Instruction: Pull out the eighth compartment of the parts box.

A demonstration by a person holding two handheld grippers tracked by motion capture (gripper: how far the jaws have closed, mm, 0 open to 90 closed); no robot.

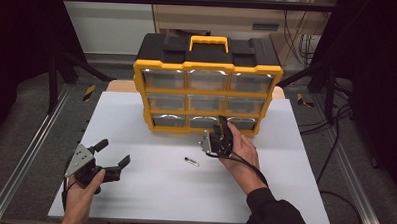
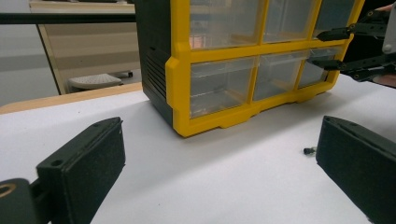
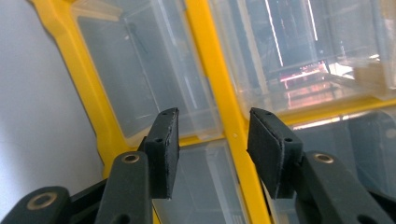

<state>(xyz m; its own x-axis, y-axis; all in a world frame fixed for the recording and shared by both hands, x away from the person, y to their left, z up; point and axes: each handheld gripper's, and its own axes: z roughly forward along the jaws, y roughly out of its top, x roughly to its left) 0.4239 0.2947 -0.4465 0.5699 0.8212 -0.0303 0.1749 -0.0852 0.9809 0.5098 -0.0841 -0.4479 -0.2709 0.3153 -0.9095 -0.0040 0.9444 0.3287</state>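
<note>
A yellow-and-black drawer organizer (image 1: 207, 92) with clear drawers stands at the back of the white table top (image 1: 133, 190). My right gripper (image 1: 222, 124) is up against its bottom row, near the divider between the middle and right drawers. In the right gripper view the jaws (image 3: 212, 135) stand apart in front of the yellow divider (image 3: 219, 93) and a clear drawer's edge, and the pads press on nothing that I can see. My left gripper (image 1: 114, 153) rests open at the front left, jaws wide (image 2: 219, 154). A small dark-tipped metal piece (image 1: 191, 162) lies on the table between the hands.
The organizer (image 2: 224, 70) has a yellow carry handle (image 1: 209, 42) on its black lid. The small piece (image 2: 308, 150) lies just beside my left gripper's right jaw. The other gripper (image 2: 322, 49) shows at the organizer's lower right drawers. Metal rails run along both table sides.
</note>
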